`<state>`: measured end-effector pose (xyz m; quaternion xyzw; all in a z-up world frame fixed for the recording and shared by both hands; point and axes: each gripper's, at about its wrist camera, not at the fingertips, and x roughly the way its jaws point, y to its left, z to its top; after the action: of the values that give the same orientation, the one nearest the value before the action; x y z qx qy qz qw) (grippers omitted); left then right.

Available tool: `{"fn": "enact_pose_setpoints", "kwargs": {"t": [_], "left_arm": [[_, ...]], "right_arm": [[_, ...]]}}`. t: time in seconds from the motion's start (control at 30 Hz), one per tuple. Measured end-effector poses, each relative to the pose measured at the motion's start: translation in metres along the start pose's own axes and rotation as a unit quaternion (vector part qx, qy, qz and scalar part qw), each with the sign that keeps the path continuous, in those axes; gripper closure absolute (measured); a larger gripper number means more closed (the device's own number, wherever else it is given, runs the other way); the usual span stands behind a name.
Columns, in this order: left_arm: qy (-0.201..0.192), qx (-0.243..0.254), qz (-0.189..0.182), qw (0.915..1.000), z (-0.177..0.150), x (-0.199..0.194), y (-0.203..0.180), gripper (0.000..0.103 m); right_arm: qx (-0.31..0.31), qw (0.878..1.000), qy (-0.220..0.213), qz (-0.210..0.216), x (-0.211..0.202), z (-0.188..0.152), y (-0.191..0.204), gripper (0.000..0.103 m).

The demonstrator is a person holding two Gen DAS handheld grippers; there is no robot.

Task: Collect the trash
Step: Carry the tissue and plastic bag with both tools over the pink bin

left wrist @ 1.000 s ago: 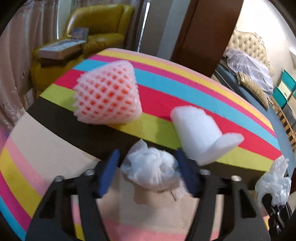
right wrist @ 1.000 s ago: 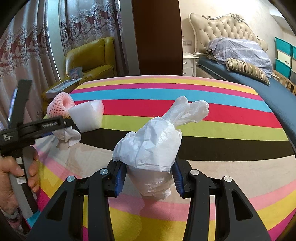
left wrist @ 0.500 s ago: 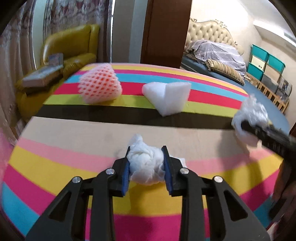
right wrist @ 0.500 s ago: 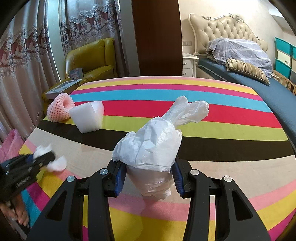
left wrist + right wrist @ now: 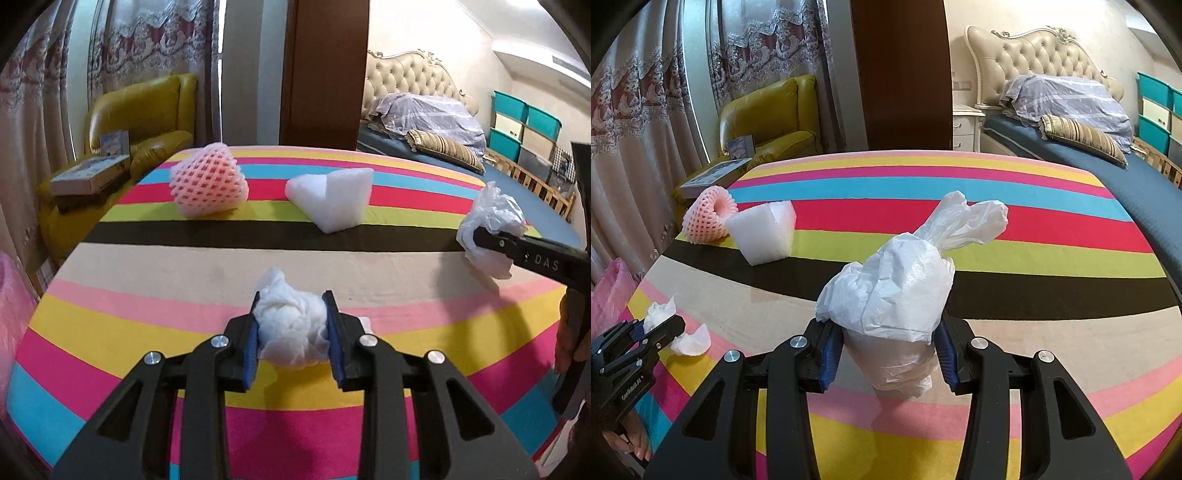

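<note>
My left gripper [image 5: 291,332] is shut on a crumpled white tissue wad [image 5: 290,334] and holds it above the near part of the striped table [image 5: 147,302]. It shows at the lower left of the right wrist view [image 5: 661,328]. My right gripper [image 5: 886,354] is shut on a white plastic bag [image 5: 894,291]; that bag also shows at the right of the left wrist view [image 5: 491,229]. A pink foam fruit net [image 5: 207,184] and a white foam wrap [image 5: 332,199] lie on the far left part of the table.
A pink plastic bag [image 5: 609,291] hangs off the table's left edge. A yellow armchair [image 5: 140,110] with boxes stands behind the table on the left. A bed [image 5: 1071,140] lies to the right, and teal storage bins [image 5: 524,125] beyond it.
My left gripper closed on the tissue wad and drew it back from the foam pieces toward the table's near edge, lifting it. My right gripper has held still with the bag.
</note>
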<state>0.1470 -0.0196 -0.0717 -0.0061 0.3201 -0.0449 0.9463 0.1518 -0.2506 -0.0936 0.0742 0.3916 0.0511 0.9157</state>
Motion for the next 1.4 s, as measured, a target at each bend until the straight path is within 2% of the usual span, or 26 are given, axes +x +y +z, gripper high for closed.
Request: {"fn": "enact_pose_setpoints", "kwargs": {"t": [0.2,0.33,0.47,0.67,1.0,1.4], "left_arm": [[-0.018,-0.006,0.001,0.9998,-0.003,-0.006,0.004,0.073],[-0.037,0.008,0.011,0.9992,-0.005,-0.015,0.002,0.073],[-0.045,0.013,0.010,0.9989,-0.010,-0.027,0.003,0.073],[-0.057,0.018,0.017,0.9981,-0.018,-0.048,0.016,0.073],[-0.069,0.019,0.048,0.9963,-0.039,-0.080,0.047,0.073],[-0.094,0.011,0.088,0.9917,-0.044,-0.120,0.080,0.073]], "right_arm": [[-0.002,1.000,-0.004,-0.005,0.001,-0.001,0.001,0.060],[-0.007,1.000,0.001,-0.004,0.002,-0.001,0.003,0.060],[-0.020,1.000,-0.011,0.001,-0.004,-0.001,0.007,0.060],[-0.052,0.998,-0.029,0.025,-0.018,-0.007,0.025,0.060],[-0.097,0.990,-0.033,0.101,-0.051,-0.015,0.077,0.060],[-0.149,0.976,-0.012,0.159,-0.060,-0.026,0.132,0.060]]}}
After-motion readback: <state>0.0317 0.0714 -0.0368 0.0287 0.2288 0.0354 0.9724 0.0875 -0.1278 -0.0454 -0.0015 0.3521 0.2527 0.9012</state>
